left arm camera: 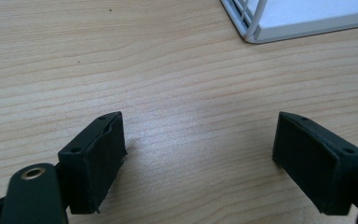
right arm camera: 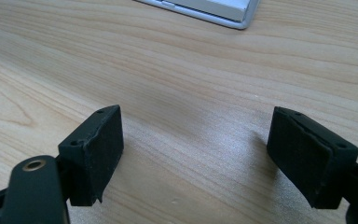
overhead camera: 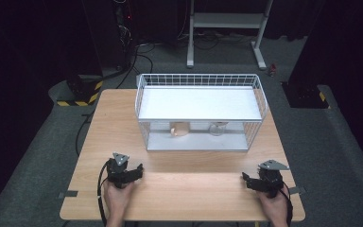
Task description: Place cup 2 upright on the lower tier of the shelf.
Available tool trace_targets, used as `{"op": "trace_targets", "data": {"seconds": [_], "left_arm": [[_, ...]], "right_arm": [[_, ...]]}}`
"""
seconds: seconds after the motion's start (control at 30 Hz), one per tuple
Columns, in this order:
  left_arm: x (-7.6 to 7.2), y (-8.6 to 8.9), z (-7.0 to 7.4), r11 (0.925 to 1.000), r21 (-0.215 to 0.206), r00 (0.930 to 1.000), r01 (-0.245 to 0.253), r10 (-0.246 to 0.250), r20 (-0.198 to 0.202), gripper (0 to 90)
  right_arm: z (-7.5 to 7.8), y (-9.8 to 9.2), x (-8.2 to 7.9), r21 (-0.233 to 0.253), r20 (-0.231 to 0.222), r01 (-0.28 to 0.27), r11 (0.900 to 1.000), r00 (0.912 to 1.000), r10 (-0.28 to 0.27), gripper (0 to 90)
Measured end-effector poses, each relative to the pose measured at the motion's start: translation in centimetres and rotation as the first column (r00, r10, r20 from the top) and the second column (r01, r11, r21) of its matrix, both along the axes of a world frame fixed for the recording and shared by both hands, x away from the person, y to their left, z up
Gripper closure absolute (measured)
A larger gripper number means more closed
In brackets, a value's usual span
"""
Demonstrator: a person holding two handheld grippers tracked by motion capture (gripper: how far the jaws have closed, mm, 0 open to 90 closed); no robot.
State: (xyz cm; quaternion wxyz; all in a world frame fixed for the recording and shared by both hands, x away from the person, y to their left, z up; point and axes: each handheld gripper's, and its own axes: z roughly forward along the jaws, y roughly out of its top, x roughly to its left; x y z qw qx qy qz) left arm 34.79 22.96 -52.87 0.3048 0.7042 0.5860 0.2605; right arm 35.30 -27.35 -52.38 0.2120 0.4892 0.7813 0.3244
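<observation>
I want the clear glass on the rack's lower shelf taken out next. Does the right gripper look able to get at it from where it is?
Probably yes. The right gripper is open and empty, bare table lies ahead, and the wire rack's front looks open toward the glass. The low upper shelf may crowd it.

Pale wood-grain table [overhead camera: 189,189], white wire rack [overhead camera: 201,111], black hand-held grippers, yellow-black striped floor blocks [overhead camera: 78,97]
</observation>
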Motion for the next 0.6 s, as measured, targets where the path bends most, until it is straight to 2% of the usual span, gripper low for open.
{"op": "trace_targets", "data": {"seconds": [0.6], "left_arm": [[0.0,0.0,0.0,1.0,-0.004,1.0,-0.007,0.007,0.006,20.4]], "right_arm": [[0.0,0.05,0.0,0.003,-0.002,0.008,1.0,1.0,-0.008,18.5]]}}
